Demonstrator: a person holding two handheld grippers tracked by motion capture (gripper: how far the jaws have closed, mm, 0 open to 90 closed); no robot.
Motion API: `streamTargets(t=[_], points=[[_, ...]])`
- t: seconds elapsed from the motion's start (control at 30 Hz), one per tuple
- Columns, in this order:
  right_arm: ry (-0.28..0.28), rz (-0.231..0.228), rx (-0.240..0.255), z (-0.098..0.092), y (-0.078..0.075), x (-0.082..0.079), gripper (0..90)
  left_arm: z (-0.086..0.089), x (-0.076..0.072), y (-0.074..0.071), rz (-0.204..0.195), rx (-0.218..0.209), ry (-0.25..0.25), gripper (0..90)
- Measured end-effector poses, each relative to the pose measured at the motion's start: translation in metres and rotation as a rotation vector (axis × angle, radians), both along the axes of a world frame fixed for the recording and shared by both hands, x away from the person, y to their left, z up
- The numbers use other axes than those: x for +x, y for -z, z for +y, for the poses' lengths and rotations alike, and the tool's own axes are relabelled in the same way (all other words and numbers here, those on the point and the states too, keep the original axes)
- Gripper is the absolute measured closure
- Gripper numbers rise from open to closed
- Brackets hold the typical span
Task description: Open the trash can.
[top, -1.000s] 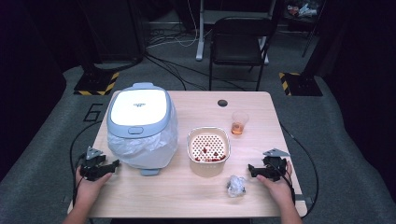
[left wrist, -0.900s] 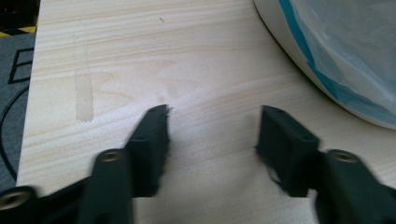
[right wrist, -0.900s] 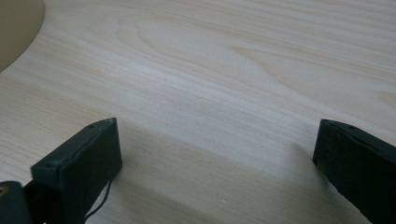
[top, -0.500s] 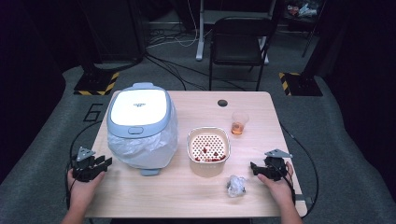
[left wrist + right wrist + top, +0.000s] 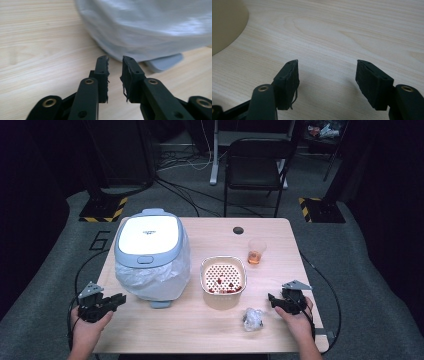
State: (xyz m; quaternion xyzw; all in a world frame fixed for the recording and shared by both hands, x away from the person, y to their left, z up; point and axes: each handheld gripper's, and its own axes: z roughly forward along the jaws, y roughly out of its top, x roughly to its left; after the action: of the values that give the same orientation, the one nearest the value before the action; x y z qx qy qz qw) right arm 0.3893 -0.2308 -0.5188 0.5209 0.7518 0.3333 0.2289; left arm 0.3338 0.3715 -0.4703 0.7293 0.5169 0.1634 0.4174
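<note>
While the pale wood table stands on grey carpet in a dark room, the left gripper rests at its near left corner in a hand, its jaws parted by a narrow gap with nothing between them. Just beyond sits a cooker with its lid down and a clear bag around its body. A square basket holding red bits is mid-table, a crumpled wrapper lies nearer the edge, and a cup of amber liquid and a dark round hole lie farther back. At the near right, the right gripper is wide open over bare wood. Behind the table stands a folding chair, with cables on the floor and striped blocks to either side.
</note>
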Motion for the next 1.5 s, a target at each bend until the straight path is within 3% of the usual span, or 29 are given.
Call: streamTargets(t=[0.3, 0.4, 0.6, 0.67, 0.77, 0.97, 1.1, 1.2, 1.33, 1.37, 1.43, 1.5], points=[[0.006, 0.009, 0.018, -0.001, -0.001, -0.001, 33.7, -0.034, -0.002, 0.002, 0.002, 0.013, 0.118, 86.7], [0.013, 0.010, 0.027, -0.002, -0.001, -0.002, 33.6, -0.049, 0.000, 0.004, -0.017, 0.018, 0.149, 90.0], [0.011, 0.015, 0.033, -0.001, -0.001, -0.002, 33.6, -0.074, 0.010, 0.010, -0.037, 0.062, 0.202, 90.0], [0.009, 0.014, 0.034, -0.001, -0.001, -0.002, 33.6, -0.079, 0.013, 0.012, -0.019, 0.060, 0.213, 90.0], [0.008, 0.014, 0.034, -0.002, -0.001, -0.002, 33.6, -0.086, 0.013, 0.014, -0.025, 0.094, 0.214, 90.0], [0.017, 0.024, 0.051, -0.003, -0.001, -0.002, 33.8, -0.090, 0.016, 0.023, -0.031, 0.092, 0.206, 90.0], [0.012, 0.026, 0.056, -0.002, -0.002, -0.003, 33.9, -0.091, 0.018, 0.027, -0.034, 0.109, 0.212, 90.0], [0.013, 0.025, 0.057, -0.002, -0.002, -0.003, 34.0, -0.093, 0.018, 0.029, -0.063, 0.152, 0.224, 90.0], [0.008, 0.023, 0.054, -0.002, -0.002, -0.003, 34.0, -0.093, 0.020, 0.031, -0.062, 0.167, 0.226, 90.0], [0.009, 0.023, 0.056, -0.002, -0.002, -0.003, 34.0, -0.095, 0.019, 0.032, -0.050, 0.149, 0.221, 90.0], [0.009, 0.023, 0.059, -0.002, -0.002, -0.004, 34.0, -0.096, 0.019, 0.033, -0.066, 0.179, 0.223, 90.0], [0.008, 0.019, 0.057, -0.001, -0.003, -0.004, 34.0, -0.096, 0.019, 0.034, -0.065, 0.177, 0.212, 90.0]])
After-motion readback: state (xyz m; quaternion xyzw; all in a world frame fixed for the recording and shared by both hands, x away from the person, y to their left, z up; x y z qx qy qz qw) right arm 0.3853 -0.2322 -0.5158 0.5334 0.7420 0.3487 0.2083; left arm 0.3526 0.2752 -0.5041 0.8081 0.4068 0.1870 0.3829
